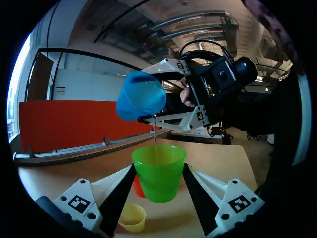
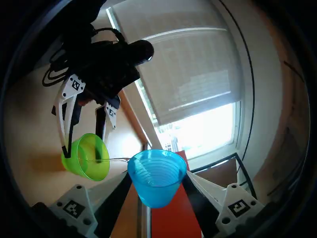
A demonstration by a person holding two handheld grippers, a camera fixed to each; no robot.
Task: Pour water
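Fingers [image 1: 119,194] of the left gripper [image 1: 158,166] are spread about as wide as a cup and pinch the green cup [image 1: 158,178], 1 on each side. The cup stands upright and open at the top. The 2 fingers [image 2: 196,198] of the right gripper [image 2: 157,174] squeeze the blue cup [image 2: 158,180] the same way. In the left gripper view the blue cup hangs above the green cup and is tipped over. A thin line of water [image 1: 155,135] runs from its rim down into the green cup. There is water inside the blue cup.

Under the green cup is a big wooden table [image 1: 222,158]. Behind the table is a long orange wall [image 1: 71,123]. The right gripper view has a bright window [image 2: 198,135]. A hand [image 1: 186,95] holds the right gripper.

A red cup [image 1: 138,189] sits just behind the green cup, and most of it is hidden. A small yellow cup [image 1: 134,217] stands on the table near it, with 1 side cut off by a finger. I cannot tell if the green cup touches the table.
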